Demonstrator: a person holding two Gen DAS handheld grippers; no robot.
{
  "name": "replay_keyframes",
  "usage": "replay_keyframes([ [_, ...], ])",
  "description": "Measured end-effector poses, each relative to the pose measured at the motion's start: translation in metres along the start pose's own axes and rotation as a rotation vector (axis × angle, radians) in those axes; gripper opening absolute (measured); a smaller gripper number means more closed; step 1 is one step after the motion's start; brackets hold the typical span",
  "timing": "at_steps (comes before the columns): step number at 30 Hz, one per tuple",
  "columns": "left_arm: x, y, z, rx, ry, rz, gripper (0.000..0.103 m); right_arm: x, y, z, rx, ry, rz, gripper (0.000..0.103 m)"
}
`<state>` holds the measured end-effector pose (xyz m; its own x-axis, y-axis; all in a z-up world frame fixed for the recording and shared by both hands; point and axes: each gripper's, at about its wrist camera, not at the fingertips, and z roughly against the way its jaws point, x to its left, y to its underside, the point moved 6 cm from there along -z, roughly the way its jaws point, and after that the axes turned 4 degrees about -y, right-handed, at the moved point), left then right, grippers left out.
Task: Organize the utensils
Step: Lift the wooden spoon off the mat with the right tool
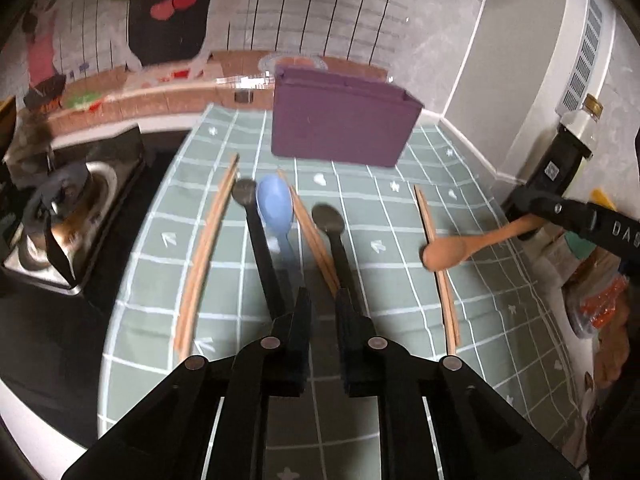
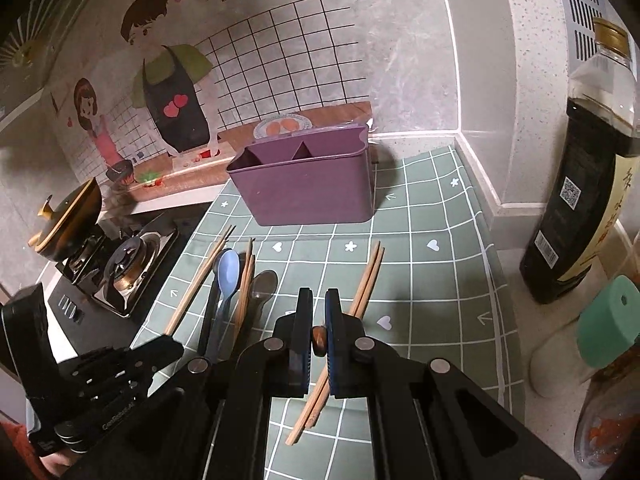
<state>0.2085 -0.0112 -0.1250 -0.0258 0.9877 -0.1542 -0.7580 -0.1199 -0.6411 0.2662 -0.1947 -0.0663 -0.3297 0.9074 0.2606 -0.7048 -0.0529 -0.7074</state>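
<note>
A purple utensil holder (image 1: 340, 120) (image 2: 304, 184) stands at the back of the green checked cloth (image 1: 380, 208) (image 2: 432, 288). On the cloth lie chopstick pairs (image 1: 204, 248) (image 2: 370, 276), a blue spoon (image 1: 274, 204) (image 2: 228, 272) and two black-handled metal spoons (image 1: 328, 220) (image 2: 264, 284). My left gripper (image 1: 322, 300) is open low over the handles, holding nothing. My right gripper (image 2: 319, 300) is shut on a wooden spoon (image 1: 448, 252); its handle end (image 2: 319, 338) shows between the fingers, and it hangs above the right chopsticks.
A gas stove (image 1: 60, 216) (image 2: 120, 268) with a pot (image 2: 68, 220) sits left of the cloth. A dark sauce bottle (image 2: 580, 184), a green-capped jar (image 2: 608, 320) and other jars stand at the right by the wall.
</note>
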Motion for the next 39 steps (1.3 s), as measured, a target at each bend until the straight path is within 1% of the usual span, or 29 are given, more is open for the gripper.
replay_keyframes([
  [2, -0.006, 0.007, -0.007, 0.029, 0.024, 0.003, 0.024, -0.002, 0.001, 0.000, 0.003, 0.000, -0.007, 0.006],
  [5, -0.020, 0.017, -0.014, 0.050, 0.040, -0.017, 0.028, -0.006, 0.001, 0.001, 0.004, -0.005, -0.016, 0.006],
  [8, -0.032, 0.024, -0.023, 0.067, 0.025, -0.048, 0.029, -0.008, 0.002, 0.000, 0.004, -0.014, -0.018, 0.006],
  [14, -0.033, 0.021, -0.031, 0.069, -0.024, -0.039, 0.029, -0.010, 0.004, -0.002, 0.009, -0.038, -0.021, 0.006],
  [20, -0.025, -0.005, -0.029, 0.035, 0.004, -0.034, 0.029, -0.005, 0.015, -0.004, 0.040, -0.073, -0.025, 0.006],
  [22, -0.022, -0.011, -0.031, 0.039, 0.012, -0.026, 0.029, -0.004, 0.020, -0.008, 0.057, -0.092, -0.043, 0.006],
  [28, -0.010, -0.011, -0.027, 0.051, 0.017, -0.010, 0.029, 0.015, 0.038, -0.027, 0.120, -0.135, -0.047, 0.006],
  [32, 0.006, -0.009, -0.024, 0.057, 0.015, 0.016, 0.029, 0.027, 0.054, -0.048, 0.185, -0.152, -0.048, 0.007],
  [35, 0.021, -0.009, -0.019, 0.056, 0.011, 0.043, 0.029, 0.030, 0.059, -0.062, 0.211, -0.144, -0.038, 0.008],
  [37, 0.029, -0.009, -0.017, 0.056, 0.010, 0.056, 0.029, 0.032, 0.060, -0.071, 0.229, -0.131, -0.007, 0.008],
  [39, 0.037, -0.009, -0.015, 0.055, 0.005, 0.064, 0.029, 0.035, 0.060, -0.083, 0.253, -0.099, 0.053, 0.008],
])
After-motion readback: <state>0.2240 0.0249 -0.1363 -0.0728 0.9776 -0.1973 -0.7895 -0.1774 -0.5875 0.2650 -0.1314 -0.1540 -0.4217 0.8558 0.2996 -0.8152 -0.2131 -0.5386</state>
